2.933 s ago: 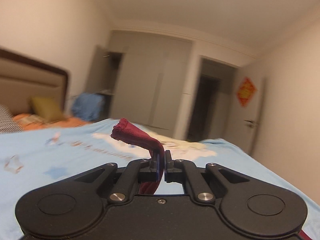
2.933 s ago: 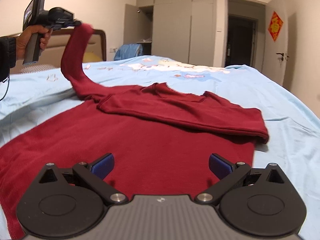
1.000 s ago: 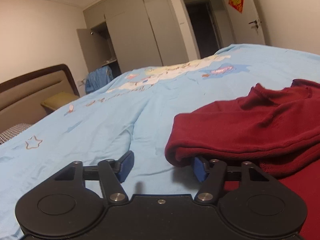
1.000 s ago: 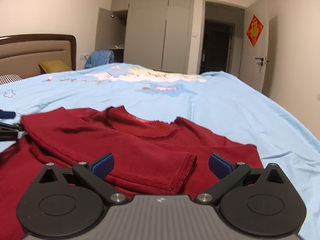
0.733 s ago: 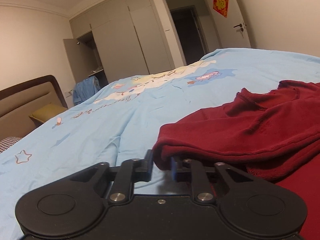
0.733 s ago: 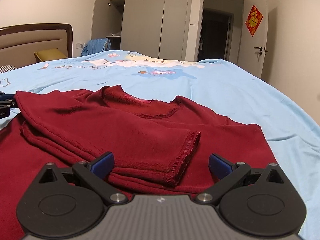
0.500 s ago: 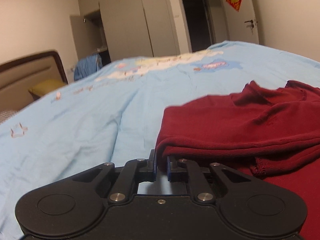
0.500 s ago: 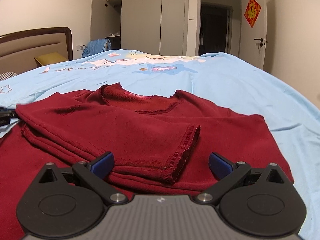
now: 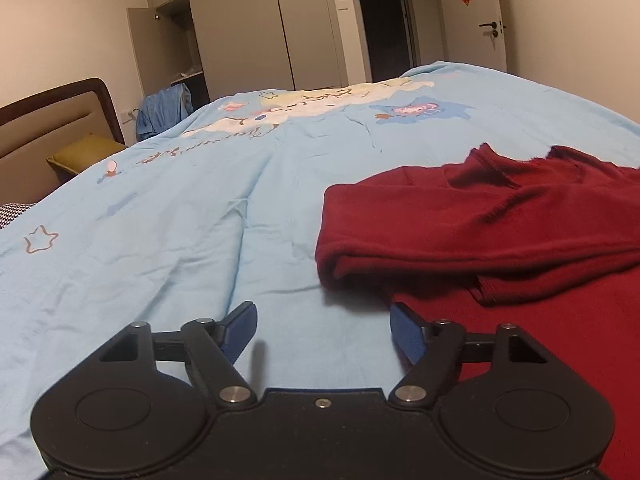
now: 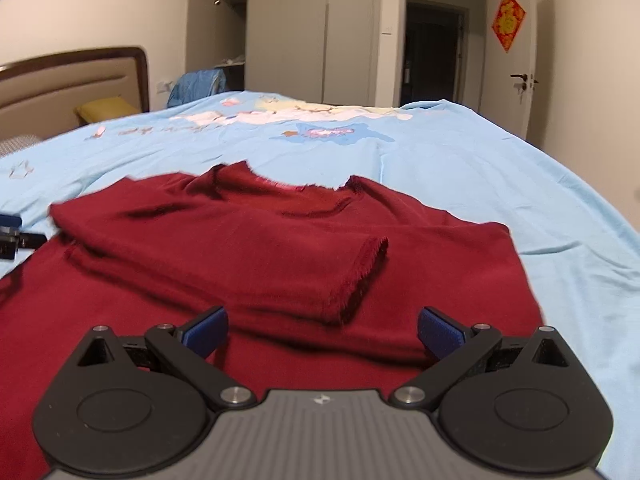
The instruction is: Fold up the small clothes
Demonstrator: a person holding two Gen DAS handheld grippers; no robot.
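Bed with light blue cartoon-print cover (image 9: 160, 216) — creased in places. Dark red sweater (image 10: 280, 248) lies flat on it, one sleeve folded across the body. Mustard pillow (image 9: 86, 156) rests by the headboard (image 9: 52, 116).

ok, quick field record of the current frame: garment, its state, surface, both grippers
garment: dark red sweater
state: lying flat, sleeve folded across the chest, cuff toward the right side
surface: light blue bedsheet
left gripper: open, empty, low over the sheet at the sweater's folded left edge
right gripper: open, empty, above the lower body of the sweater
background: headboard, wardrobe
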